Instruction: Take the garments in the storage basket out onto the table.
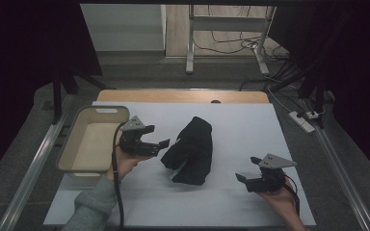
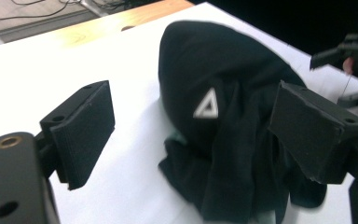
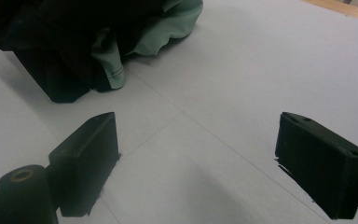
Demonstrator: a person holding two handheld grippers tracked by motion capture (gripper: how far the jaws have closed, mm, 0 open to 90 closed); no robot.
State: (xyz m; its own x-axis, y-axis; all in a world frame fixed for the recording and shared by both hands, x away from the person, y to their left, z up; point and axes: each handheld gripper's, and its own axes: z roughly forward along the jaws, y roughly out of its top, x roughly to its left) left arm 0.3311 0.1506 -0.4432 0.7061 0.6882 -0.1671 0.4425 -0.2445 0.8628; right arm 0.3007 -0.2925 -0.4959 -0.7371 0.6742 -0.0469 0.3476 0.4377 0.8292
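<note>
A black garment lies bunched in the middle of the white table top, with pale green lining showing at its near edge. In the left gripper view it bears a white triangle mark. My left gripper hovers just left of the garment, jaws wide apart and touching nothing. My right gripper rests low near the table's front right, apart from the garment, its jaws spread over bare table.
A beige plastic basket stands at the table's left edge, close behind my left hand. A wooden strip runs along the far edge. On the floor beyond are a metal stand, cables and a power strip.
</note>
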